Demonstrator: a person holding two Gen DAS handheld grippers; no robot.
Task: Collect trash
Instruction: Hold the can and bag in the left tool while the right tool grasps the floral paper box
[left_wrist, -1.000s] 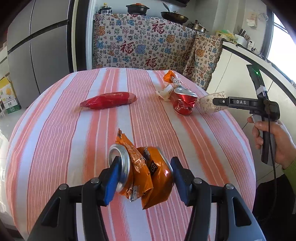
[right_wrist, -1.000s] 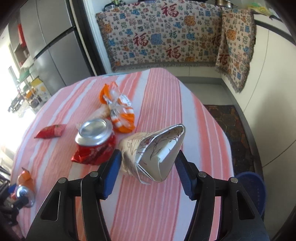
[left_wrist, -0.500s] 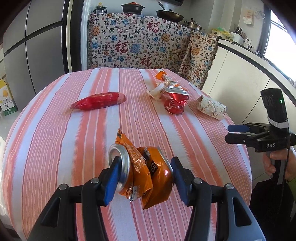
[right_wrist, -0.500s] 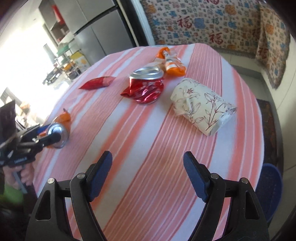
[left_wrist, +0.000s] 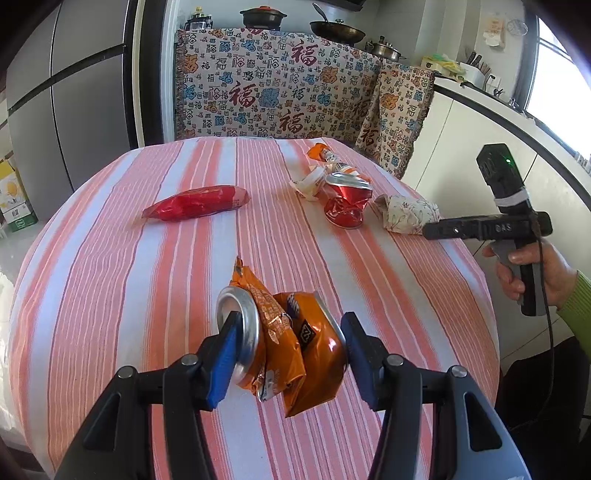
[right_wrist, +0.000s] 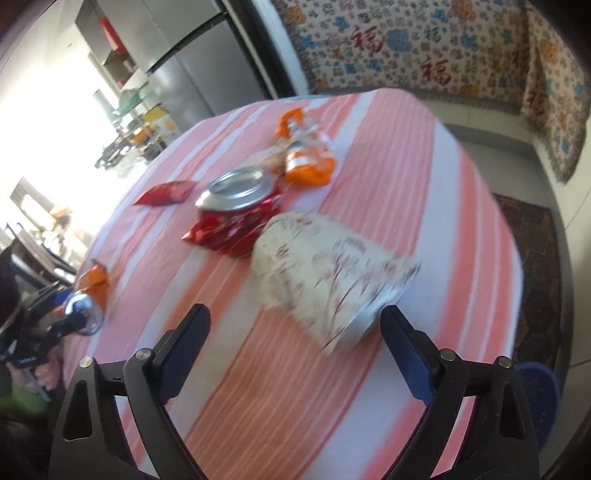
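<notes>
Trash lies spread on the round desk with the pink-and-white striped cloth (left_wrist: 110, 280): the left claw (left_wrist: 288, 350) is clamped on a crushed orange aluminium can (left_wrist: 284, 343) at the near edge, while a red foil snack packet (left_wrist: 195, 202) rests alone at the left. Far right, a crushed red aluminium can (left_wrist: 347, 201) sits between an orange-and-white wrapper (left_wrist: 327, 164) and a crumpled floral paper cup (right_wrist: 328, 280), and the right claw (right_wrist: 295, 332) hovers spread wide, empty, just short of that cup
</notes>
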